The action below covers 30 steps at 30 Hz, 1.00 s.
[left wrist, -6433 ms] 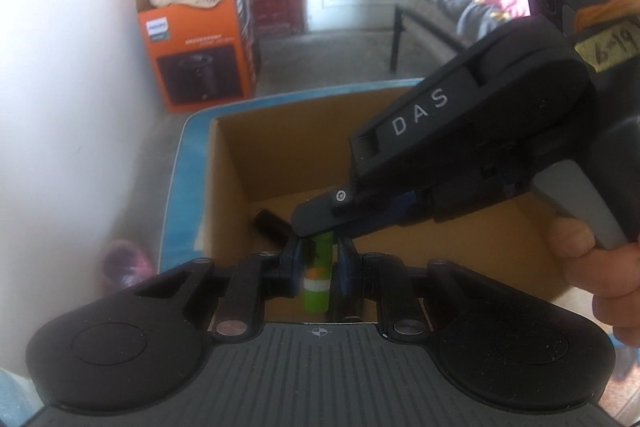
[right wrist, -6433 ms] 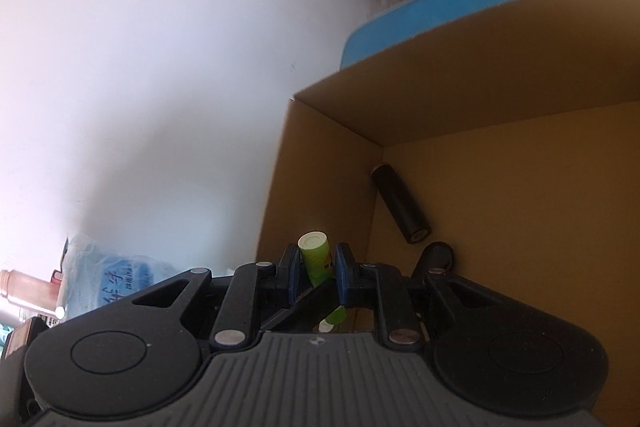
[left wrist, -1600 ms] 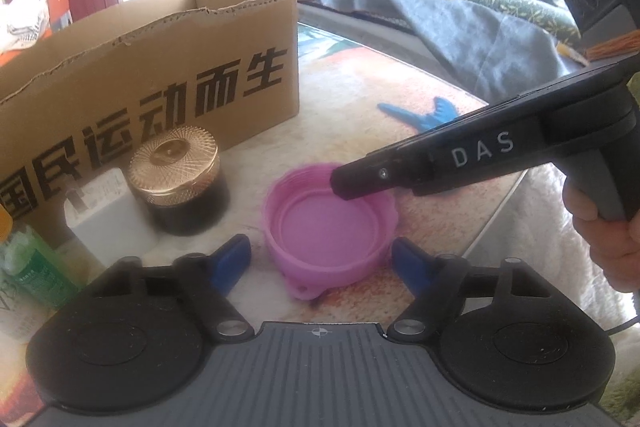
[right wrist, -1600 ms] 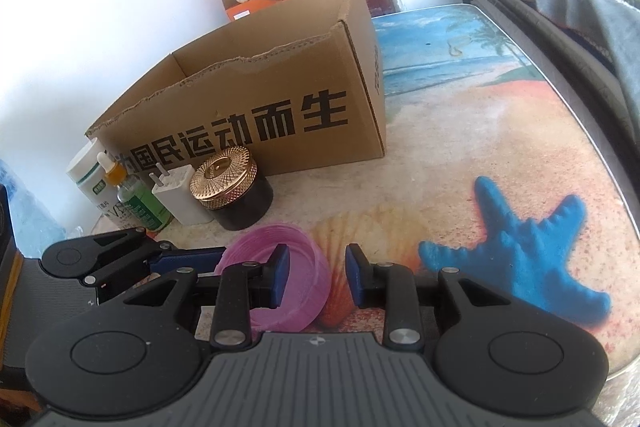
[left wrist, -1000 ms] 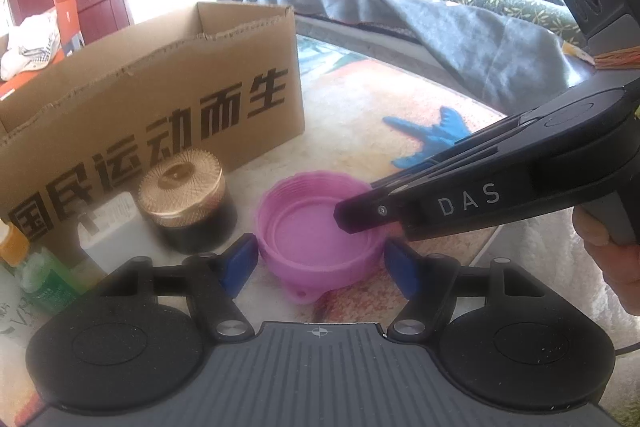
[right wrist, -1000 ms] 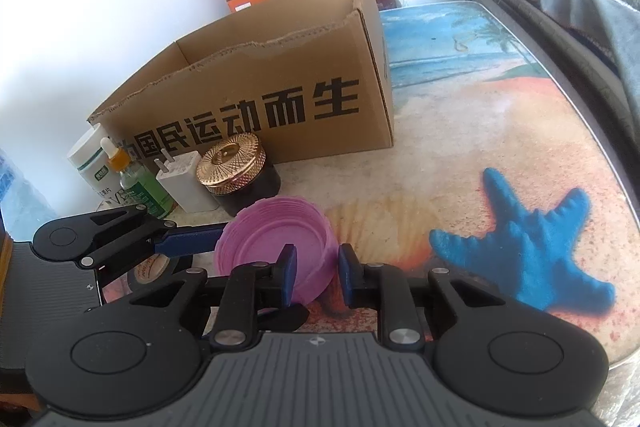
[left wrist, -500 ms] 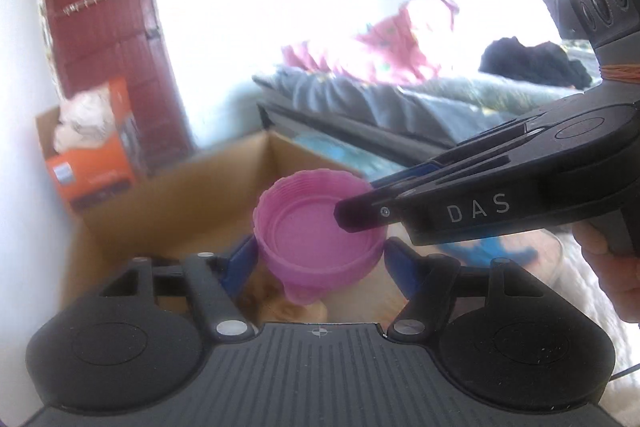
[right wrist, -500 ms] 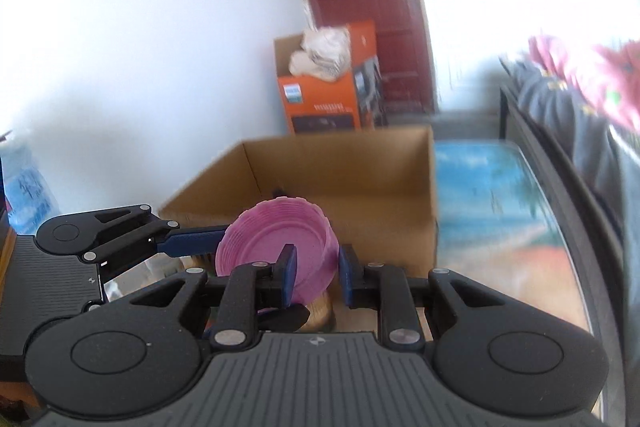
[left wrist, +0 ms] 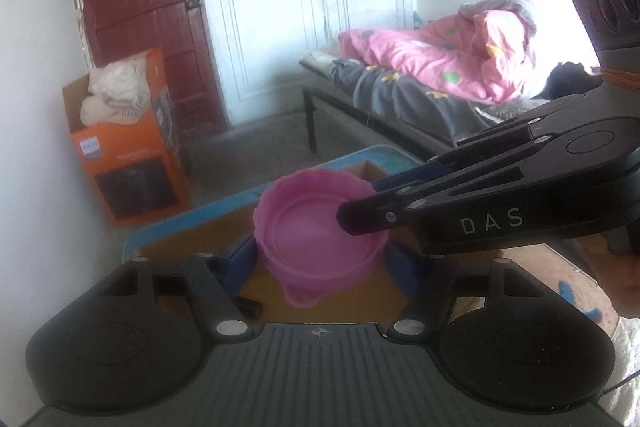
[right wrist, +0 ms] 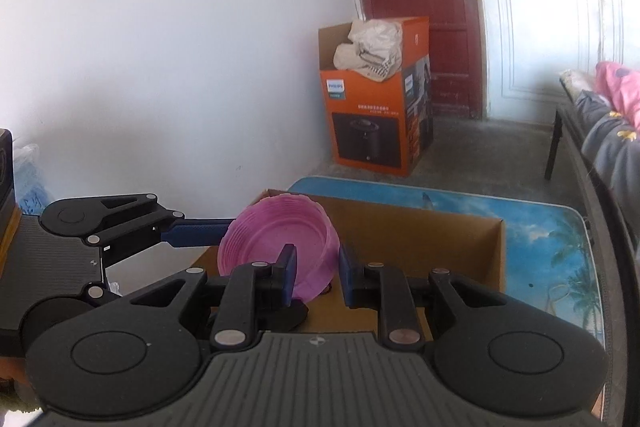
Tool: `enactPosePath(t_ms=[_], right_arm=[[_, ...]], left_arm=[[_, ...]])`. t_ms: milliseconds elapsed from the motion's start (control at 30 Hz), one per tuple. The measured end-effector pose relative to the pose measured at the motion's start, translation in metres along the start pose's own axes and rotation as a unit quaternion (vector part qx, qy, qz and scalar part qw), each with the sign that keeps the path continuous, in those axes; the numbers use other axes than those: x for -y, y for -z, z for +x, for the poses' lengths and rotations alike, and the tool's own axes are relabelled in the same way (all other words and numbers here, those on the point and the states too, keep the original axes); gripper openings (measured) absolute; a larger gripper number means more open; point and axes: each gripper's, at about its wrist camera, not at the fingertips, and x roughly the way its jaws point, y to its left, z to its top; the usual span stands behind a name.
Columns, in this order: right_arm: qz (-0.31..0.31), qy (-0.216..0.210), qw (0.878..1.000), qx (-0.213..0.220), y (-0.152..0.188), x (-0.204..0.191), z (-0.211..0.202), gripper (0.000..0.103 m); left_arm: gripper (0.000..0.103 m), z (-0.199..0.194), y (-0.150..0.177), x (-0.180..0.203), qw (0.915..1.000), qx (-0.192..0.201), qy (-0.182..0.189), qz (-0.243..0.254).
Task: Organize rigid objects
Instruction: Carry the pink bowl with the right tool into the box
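Left wrist view: pink bowl (left wrist: 316, 227) held aloft over open box (left wrist: 208, 231), pinched across its sides by left gripper (left wrist: 322, 261), blue pads at 9 and 3 o'clock. Right gripper (right wrist: 318, 273) nearly closed, nipping bowl's rim wall at 3 o'clock. Black cylinder (left wrist: 249, 306) lying in box below.

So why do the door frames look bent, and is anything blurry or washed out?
Left wrist view: fisheye lens bows the white door; pink bowl slightly soft; glare whitens the pink quilt at right. Right wrist view: sharper, evenly lit, red door curved, corners dark.
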Motion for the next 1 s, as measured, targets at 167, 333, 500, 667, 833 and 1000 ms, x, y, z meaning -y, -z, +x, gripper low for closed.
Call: enactPosePath(t_ms=[167, 333, 500, 667, 833, 1000], right_arm=[[0.034, -0.011, 0.996, -0.082, -0.002, 0.016, 0.05, 0.025], [0.068, -0.014, 0.985, -0.156, 0.006, 0.034, 0.096, 0.025], [0.079, -0.01, 0.976, -0.203, 0.016, 0.046, 0.122, 0.025], [0.095, -0.007, 0.969, -0.226, 0.013, 0.06, 0.142, 0.025], [0.107, 0.002, 0.966, -0.236, 0.004, 0.071, 0.158, 0.025], [0.105, 0.011, 0.963, -0.248, -0.002, 0.08, 0.183, 0.024]], left_arm=[[0.07, 0.035, 0.003, -0.019, 0.9975, -0.066, 0.01, -0.024], [0.07, 0.069, 0.008, -0.029, 0.9893, -0.136, 0.03, -0.046], [0.07, 0.097, 0.009, -0.04, 0.9785, -0.191, 0.051, -0.059], [0.07, 0.119, 0.004, -0.051, 0.9694, -0.223, 0.062, -0.082], [0.07, 0.139, 0.001, -0.061, 0.9639, -0.234, 0.065, -0.109], [0.07, 0.163, 0.0, -0.068, 0.9591, -0.247, 0.062, -0.124]])
